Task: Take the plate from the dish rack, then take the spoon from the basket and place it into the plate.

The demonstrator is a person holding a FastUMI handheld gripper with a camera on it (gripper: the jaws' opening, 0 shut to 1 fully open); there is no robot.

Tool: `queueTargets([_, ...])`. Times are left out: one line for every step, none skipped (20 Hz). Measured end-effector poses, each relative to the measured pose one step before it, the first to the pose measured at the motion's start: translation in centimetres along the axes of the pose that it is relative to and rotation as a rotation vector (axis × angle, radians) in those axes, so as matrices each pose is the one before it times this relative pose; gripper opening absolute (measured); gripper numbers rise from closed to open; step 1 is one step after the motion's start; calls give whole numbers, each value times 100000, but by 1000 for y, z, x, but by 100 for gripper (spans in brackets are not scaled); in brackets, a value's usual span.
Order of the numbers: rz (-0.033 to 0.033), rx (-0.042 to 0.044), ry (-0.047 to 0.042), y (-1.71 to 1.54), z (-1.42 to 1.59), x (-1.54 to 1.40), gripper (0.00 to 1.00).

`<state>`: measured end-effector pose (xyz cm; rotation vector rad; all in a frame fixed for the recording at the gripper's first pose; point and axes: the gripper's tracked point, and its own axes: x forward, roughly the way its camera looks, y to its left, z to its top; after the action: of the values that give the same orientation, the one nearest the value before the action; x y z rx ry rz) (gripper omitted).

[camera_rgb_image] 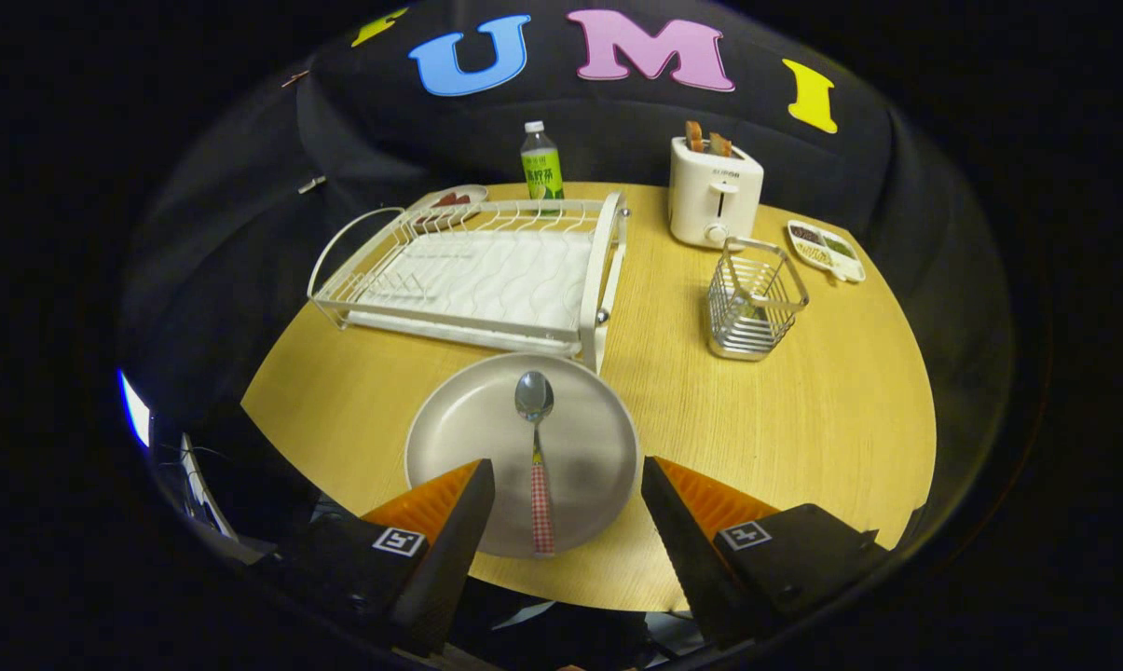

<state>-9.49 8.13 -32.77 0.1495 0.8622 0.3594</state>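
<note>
Checked spoon [535, 447] between parted tongs [568, 480]

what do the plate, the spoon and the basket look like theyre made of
Plate: matte pale ceramic or melamine, no glare. Spoon: shiny metal bowl, checked handle probably plastic. Basket: bright metal wire. The open claw hovers over the plate, holding nothing.

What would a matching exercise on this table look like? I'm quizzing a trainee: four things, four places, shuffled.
1 spoon
2 dish rack
3 toaster
4 wire basket

A beyond the plate, empty
B on the plate, between the open gripper fingers
C in front of the toaster
D at the table's far edge, holding toast

Pairs: 1-B, 2-A, 3-D, 4-C
</note>
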Motion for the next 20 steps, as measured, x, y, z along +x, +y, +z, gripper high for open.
queueTargets([-940,-361,-3349,-505,1227,-717,98])
queueTargets([-1112,-560,-3022,-533,1368,-558,98])
queueTargets([-1114,-615,-2961,-640,1374,-601,98])
queueTargets([-904,-444,-3060,-544,1490,-543,98])
queueTargets([-865,-744,-3386,-613,1530,-709,98])
queueTargets([-1200,-1051,-3651,-708,1633,-612,98])
queueTargets([-1207,-1090,-3633,-714,1618,-757,97])
queueTargets([-1379,-1155,-3469,-797,1611,-663,97])
queueTargets([-898,-1273,-3687,-649,1694,-814,97])
queueTargets([-903,-1427,-3654,-718,1634,-619,97])
queueTargets([-848,-1334,-3601,-698,1863,-747,97])
queueTargets([-727,-1438,-3691,-779,1762,-655,97])
queueTargets([-531,-1423,-3776,-532,1828,-512,97])
queueTargets([-287,-1072,-3408,-724,1686,-549,97])
queueTargets([-409,-766,-3504,-723,1682,-552,96])
queueTargets([-230,-334,-2974,-674,1463,-345,96])
queueTargets([-669,-219,-3239,-742,1521,-350,96])
queueTargets([-1089,-189,-3052,-941,1372,-307,96])
queueTargets([-1202,308,-2859,-834,1178,-285,96])
queueTargets([-1081,766,-2718,-790,1109,-264,96])
